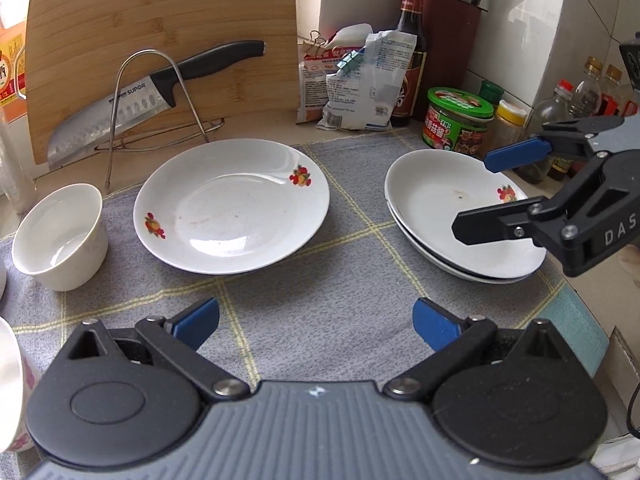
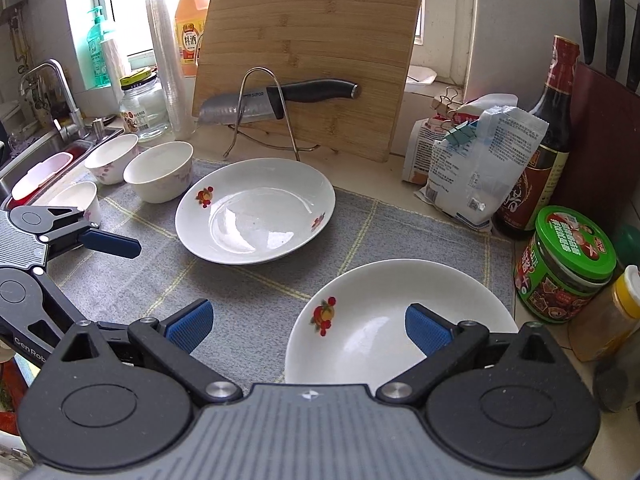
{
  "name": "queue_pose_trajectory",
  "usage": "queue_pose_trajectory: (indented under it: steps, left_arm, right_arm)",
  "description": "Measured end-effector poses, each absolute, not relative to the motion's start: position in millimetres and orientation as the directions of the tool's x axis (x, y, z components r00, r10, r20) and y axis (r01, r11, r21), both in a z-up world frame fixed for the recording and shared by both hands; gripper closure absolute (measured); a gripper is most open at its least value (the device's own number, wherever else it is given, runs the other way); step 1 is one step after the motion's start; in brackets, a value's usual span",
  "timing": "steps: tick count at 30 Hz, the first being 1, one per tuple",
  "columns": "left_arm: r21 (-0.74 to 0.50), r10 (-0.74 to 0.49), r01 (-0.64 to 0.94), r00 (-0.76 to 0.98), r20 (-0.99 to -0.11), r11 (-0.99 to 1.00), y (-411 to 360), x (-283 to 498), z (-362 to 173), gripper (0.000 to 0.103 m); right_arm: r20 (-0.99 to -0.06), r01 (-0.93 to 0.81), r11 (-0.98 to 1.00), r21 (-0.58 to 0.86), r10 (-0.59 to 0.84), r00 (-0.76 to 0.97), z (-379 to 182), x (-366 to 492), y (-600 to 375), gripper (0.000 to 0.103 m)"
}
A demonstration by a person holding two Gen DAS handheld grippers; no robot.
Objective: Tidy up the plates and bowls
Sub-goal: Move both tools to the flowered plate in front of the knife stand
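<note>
We hold both tools clear of the crockery, and neither carries anything. The left hand-held gripper (image 1: 316,322) hovers over the grey checked cloth (image 1: 304,320) with its jaws spread wide, pointing toward the single plate (image 1: 232,206) that lies flat at the centre of the cloth. The right hand-held gripper (image 2: 308,326) is likewise wide apart and empty; it hovers above the stacked plates (image 2: 360,320), and in the left view one finger reaches over the top plate's inside while the other stands above its far rim. We cannot tell whether any finger touches the plate.

The stack of at least two plates sits at the right end of the cloth, near the green-lidded jar (image 2: 568,264). The single plate lies well apart from the stack, to its left. Three bowls (image 2: 160,170) stand separately at the left edge of the cloth, toward the sink (image 2: 44,152), not yet nested.

We judge the stack to be the collecting point for plates, so the single plate remains to be added, and the bowls remain to be nested. The wide jaws suit a rim grasp on the shallow plates. The knife (image 2: 276,98), resting in the wire stand (image 2: 260,116) before the cutting board (image 2: 312,52), lies behind the single plate; we keep clear of it.
</note>
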State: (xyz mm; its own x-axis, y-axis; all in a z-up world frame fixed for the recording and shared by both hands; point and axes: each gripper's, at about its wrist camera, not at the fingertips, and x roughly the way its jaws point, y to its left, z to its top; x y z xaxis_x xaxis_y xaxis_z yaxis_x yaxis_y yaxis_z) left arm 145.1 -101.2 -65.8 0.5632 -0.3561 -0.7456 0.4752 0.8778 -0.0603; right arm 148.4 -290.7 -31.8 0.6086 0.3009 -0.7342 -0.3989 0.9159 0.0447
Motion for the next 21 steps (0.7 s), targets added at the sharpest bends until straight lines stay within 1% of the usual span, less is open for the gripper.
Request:
queue_pose_trajectory:
  steps: [6,18,21]
  left_arm:
    - [-0.080,-0.397,0.504,0.560,-0.727,0.860,-71.7,148.7,-69.0,0.001]
    - [-0.046,-0.427,0.559,0.575,-0.698,0.828,-39.5,155.4,-79.4,0.001]
    - [-0.019,-0.407,0.552,0.590,-0.697,0.833,-39.6,156.6,-83.3,0.001]
  right_arm:
    - [-0.736,-0.348,0.937,0.018,0.248,0.630,-26.8,140.2,-259.2,0.000]
    - [-0.753,-0.239,0.971,-0.009,0.151,0.641,-33.1,124.3,-211.7,0.000]
    - [-0.760,-0.217,0.976,-0.004,0.138,0.635,-35.9,122.3,-206.7,0.000]
